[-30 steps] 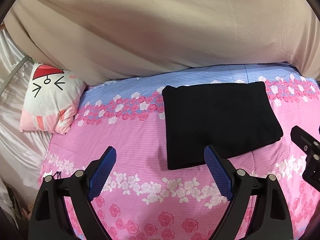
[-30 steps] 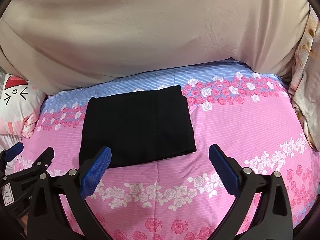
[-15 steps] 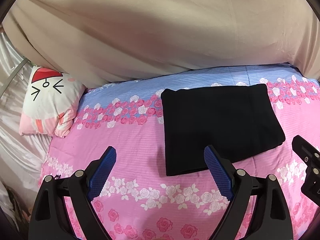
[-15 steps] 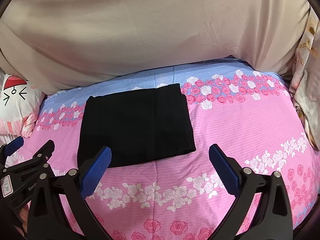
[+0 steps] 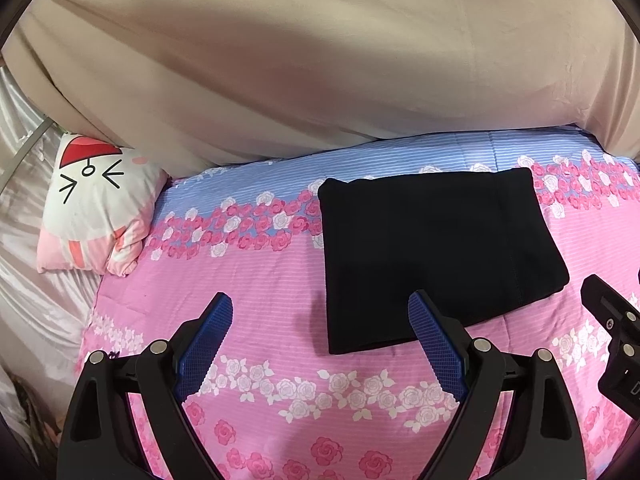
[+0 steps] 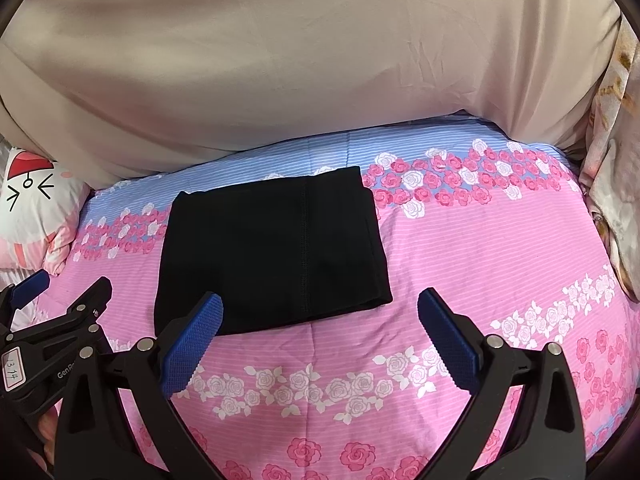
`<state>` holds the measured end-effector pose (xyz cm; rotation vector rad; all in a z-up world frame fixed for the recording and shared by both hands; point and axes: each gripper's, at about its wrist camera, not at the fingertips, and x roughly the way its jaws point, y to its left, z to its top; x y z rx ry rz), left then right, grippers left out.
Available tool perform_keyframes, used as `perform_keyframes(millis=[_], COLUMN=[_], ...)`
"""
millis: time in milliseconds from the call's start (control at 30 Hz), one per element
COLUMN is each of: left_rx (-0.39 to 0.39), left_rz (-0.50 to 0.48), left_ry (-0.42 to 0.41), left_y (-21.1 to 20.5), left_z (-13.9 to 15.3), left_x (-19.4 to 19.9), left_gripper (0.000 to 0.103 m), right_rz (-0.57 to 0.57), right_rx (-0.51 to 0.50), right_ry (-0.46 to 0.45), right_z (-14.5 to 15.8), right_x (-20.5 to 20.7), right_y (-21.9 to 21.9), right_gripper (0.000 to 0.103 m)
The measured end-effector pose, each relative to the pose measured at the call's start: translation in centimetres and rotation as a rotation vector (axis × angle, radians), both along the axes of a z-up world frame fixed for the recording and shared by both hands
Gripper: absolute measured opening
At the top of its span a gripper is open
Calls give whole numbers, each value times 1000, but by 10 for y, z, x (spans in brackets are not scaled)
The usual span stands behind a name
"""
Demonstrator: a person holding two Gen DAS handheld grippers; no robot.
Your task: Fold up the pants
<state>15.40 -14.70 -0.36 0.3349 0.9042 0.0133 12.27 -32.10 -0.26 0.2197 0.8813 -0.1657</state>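
The black pants (image 5: 436, 256) lie folded into a flat rectangle on the pink rose-print bed sheet (image 5: 256, 320). In the right wrist view the same pants (image 6: 268, 248) sit left of centre. My left gripper (image 5: 320, 308) hovers above the sheet at the bundle's near left corner, wide open and empty. My right gripper (image 6: 320, 304) hangs over the near right edge of the bundle, also wide open, nothing between its blue pads (image 6: 448, 344). The left gripper's body (image 6: 48, 336) shows at the far left of the right wrist view.
A beige blanket (image 5: 320, 72) bulges along the far side of the bed. A white and pink cartoon pillow (image 5: 92, 204) lies at the left edge beside silky fabric (image 5: 24, 280). Patterned cloth (image 6: 616, 184) hangs at the right. Bare sheet lies around the bundle.
The pants sit slightly lower in the left wrist view than a second ago, a small shift of that camera. Both grippers stay wide open; the bundle has not moved on the sheet.
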Motion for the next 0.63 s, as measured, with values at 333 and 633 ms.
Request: perform_keyframes(millis=[333,633], left_rx=[32,41], left_rz=[-7,-32], left_ry=[-40,-50], left_y=[-3,-6], left_z=[1,3], left_x=[-3,-10], left_gripper=[87,87], right_rz=[-7,-28], right_rx=[2,12], right_ry=[4,4], right_z=[-2,-2], right_x=[-3,-14], right_y=[0,-3], right_gripper=[96,96])
